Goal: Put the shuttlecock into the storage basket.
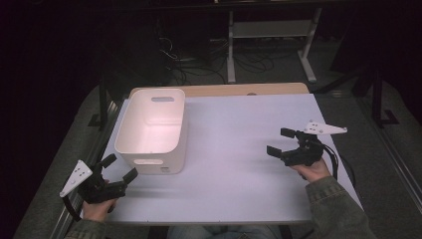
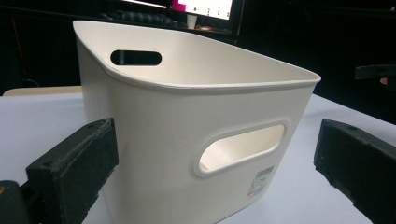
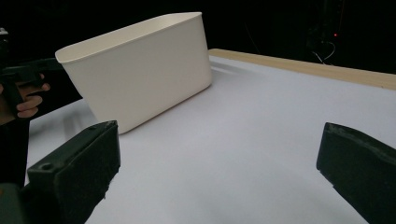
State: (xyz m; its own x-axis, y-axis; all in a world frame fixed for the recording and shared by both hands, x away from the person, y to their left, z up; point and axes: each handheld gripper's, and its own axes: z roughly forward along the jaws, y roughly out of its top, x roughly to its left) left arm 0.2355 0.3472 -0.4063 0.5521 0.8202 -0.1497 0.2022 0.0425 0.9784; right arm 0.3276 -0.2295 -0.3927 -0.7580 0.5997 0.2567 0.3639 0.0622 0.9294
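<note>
- High view: white bin (image 1: 152,130) stands on the table's (image 1: 239,164) left side.
- Left gripper (image 1: 119,169) and right gripper (image 1: 281,141) gape wide, both empty.
- Bin likely light, rigid, smooth; grip its handle slot (image 2: 243,148) or rim.

White table (image 1: 239,149), wooden strip along far edge; white bin (image 1: 152,130) upright at left side.

White plastic bin (image 1: 152,130): rectangular, rounded corners, open top, upright, empty inside. Slot handle cut in far wall, another in near wall. Small barcode sticker low on near wall, right of handle. Stands on left half of white table (image 1: 239,164), toward far edge, long sides running near to far. Nothing touching it.
</note>
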